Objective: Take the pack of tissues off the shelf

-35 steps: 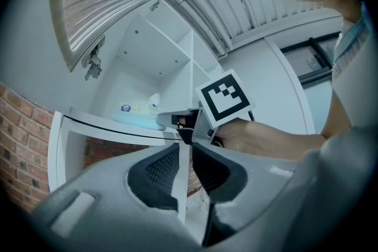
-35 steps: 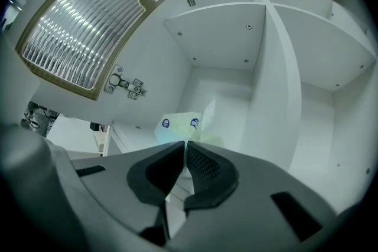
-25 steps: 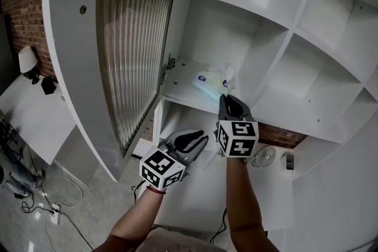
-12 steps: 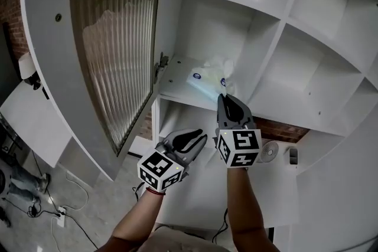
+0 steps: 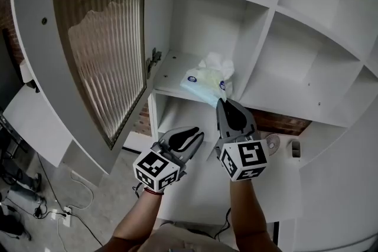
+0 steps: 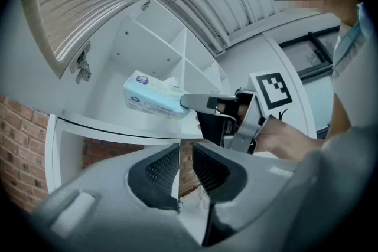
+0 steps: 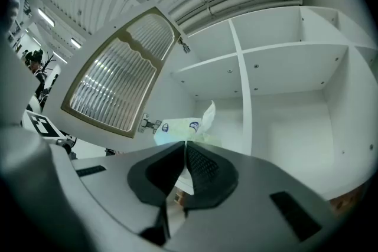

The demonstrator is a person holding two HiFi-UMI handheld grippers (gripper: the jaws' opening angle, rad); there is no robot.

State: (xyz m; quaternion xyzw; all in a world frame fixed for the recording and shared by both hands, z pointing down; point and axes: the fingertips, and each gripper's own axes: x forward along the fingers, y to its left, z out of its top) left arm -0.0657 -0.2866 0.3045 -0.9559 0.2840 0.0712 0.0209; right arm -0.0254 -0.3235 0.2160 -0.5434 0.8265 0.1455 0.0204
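Pale-blue soft plastic pack of tissues [image 5: 204, 82]: sits at the front edge of the white cabinet shelf [image 5: 168, 75], its near corner clamped in the right tongs [image 5: 220, 102]. Left tongs [image 5: 198, 134]: jaws a narrow slit apart, empty, below the shelf.

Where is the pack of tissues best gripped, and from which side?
Grip the pack of tissues by its near end, from the open front of the shelf, jaws across its thin height: it is flat and soft, that end toward the front edge. The right gripper is shut on it.
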